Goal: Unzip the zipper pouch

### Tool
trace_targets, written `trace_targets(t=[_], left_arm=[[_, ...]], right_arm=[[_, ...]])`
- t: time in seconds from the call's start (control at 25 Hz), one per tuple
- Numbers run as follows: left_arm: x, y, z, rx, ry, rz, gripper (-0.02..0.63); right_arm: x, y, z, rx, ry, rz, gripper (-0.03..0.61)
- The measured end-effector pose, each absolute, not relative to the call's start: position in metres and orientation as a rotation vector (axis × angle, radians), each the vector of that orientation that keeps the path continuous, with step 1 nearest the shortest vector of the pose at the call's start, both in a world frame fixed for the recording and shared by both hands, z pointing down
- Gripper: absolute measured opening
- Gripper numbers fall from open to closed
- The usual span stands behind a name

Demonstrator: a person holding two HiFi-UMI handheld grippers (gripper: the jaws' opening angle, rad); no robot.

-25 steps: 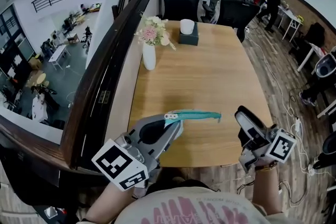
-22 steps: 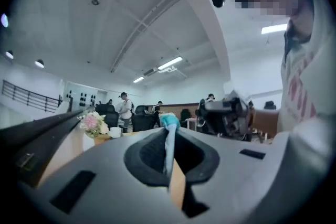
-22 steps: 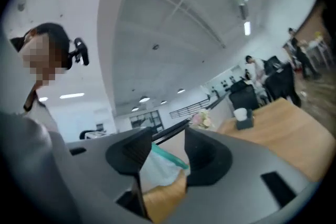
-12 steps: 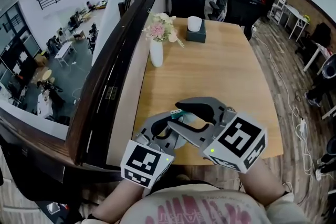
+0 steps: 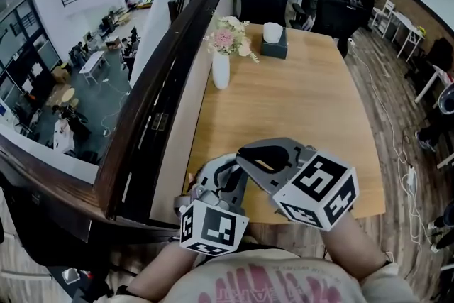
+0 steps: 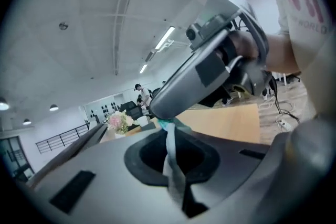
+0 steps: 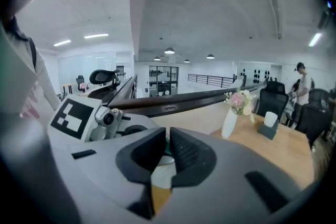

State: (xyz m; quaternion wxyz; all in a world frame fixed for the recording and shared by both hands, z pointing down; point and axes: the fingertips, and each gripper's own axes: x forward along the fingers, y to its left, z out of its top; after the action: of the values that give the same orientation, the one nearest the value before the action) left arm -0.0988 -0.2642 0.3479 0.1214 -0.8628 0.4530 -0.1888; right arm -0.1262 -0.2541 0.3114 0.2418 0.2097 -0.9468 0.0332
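**Q:** How is the scene lit?

**A:** Brightly and evenly. Long white ceiling light strips (image 6: 164,38) and small round downlights (image 7: 169,51) shine from above the pale wooden table (image 5: 298,103). Its top carries only faint, soft shadows and no harsh glare.

**Q:** And the picture quality?

**A:** All three views are fisheye, so straight lines bow around the table, most strongly near the edges. Both gripper views sit in a round frame with black corners. The room beyond the table looks sharp. In the left gripper view, the grey plastic left gripper (image 6: 168,136) and the teal fabric zipper pouch (image 6: 170,162), nearest the lens, are badly out of focus.
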Motion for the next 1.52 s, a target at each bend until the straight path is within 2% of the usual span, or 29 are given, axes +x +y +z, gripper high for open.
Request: trace_targets(t=[0.24,0.92,1.0,1.16,1.2,1.24,1.32,1.4,1.52], left_arm=[[-0.100,-0.265,0.349,-2.424,1.307,-0.602,0.006],[-0.098,-0.264,0.343,-2.389,1.296,-0.613,0.006],[-0.099,-0.265,0.343,-2.361,1.300,-0.631,0.006],[-0.102,-0.267,0.344,-2.281,1.324,-0.660,0.006],[-0.103,-0.267,0.343,-2.259,1.330,-0.661,0.006],[-0.104,-0.267,0.343,-2.239,1.335,-0.656,0.006],[-0.105,-0.266,0.340,-2.201,1.342,-0.637,0.006],[-0.107,-0.265,0.337,-2.165,1.350,-0.609,0.006],[-0.111,-0.264,0.329,-2.095,1.357,-0.567,0.006]], right_arm=[[-0.124,-0.256,0.308,0.596,-2.668,0.305,-0.002],[-0.114,-0.265,0.299,0.712,-2.675,0.315,0.000],[-0.119,-0.264,0.302,0.705,-2.653,0.284,0.042],[-0.128,-0.261,0.306,0.672,-2.623,0.217,0.085],[-0.130,-0.258,0.307,0.650,-2.626,0.202,0.138],[-0.133,-0.255,0.307,0.640,-2.628,0.178,0.153],[-0.134,-0.255,0.306,0.667,-2.623,0.107,0.138],[-0.135,-0.257,0.304,0.705,-2.621,0.049,0.080],[-0.137,-0.254,0.298,0.704,-2.638,-0.024,0.080]])
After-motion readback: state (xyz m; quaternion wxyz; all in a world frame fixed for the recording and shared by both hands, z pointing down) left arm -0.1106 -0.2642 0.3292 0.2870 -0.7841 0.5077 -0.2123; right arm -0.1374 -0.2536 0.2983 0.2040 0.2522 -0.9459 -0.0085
